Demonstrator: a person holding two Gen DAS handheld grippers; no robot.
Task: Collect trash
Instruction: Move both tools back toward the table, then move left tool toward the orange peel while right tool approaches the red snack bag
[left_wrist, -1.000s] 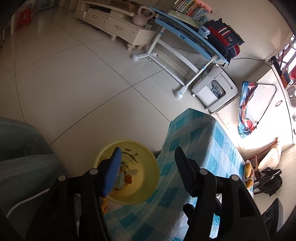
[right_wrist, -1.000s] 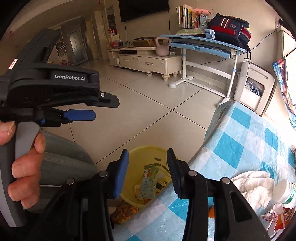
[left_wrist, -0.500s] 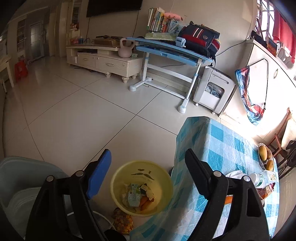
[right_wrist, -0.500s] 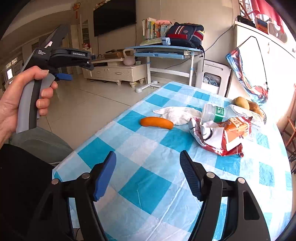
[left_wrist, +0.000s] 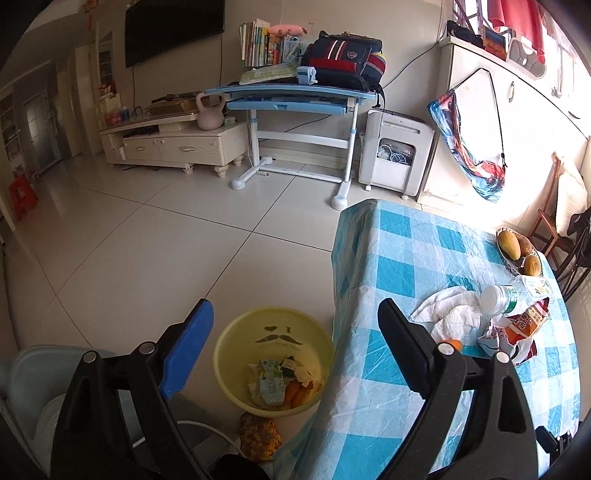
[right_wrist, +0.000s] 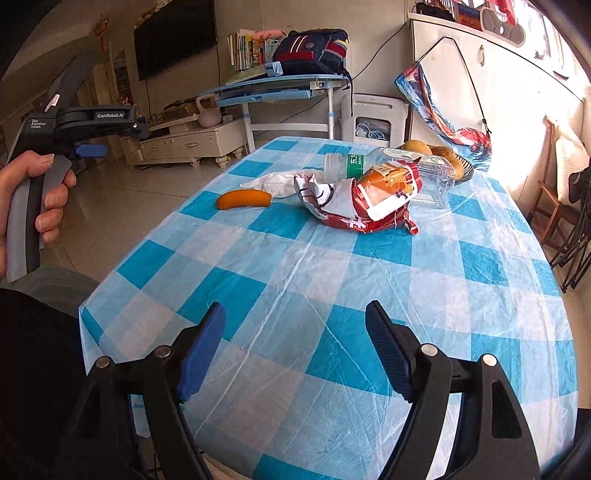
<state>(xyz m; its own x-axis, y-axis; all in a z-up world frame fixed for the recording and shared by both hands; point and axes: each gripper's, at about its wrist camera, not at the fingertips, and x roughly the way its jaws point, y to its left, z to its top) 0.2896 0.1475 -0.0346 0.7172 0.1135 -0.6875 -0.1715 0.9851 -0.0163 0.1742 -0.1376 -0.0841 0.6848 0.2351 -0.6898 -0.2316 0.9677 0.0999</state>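
Both grippers have swung off the yellow basin: a second ago each looked down into it, now the right gripper (right_wrist: 295, 347) faces across the checked tablecloth (right_wrist: 295, 295) and the left gripper (left_wrist: 295, 339) sits higher, straddling the table edge. Jaws on both are opening, wider than before; nothing between either pair.

Nearest, on the floor just beside the table: yellow basin (left_wrist: 236, 332), holding a crumpled carton and orange scraps. One wrapper (left_wrist: 258, 430) lies on the tiles outside its rim.

Mid-table: orange sausage-shaped item (right_wrist: 243, 199), then white tissue (right_wrist: 277, 181), red snack bag (right_wrist: 369, 199), with a clear plastic bottle (right_wrist: 388, 162) lying on its side touching the bag.

Far end: fruit dish (right_wrist: 458, 166).
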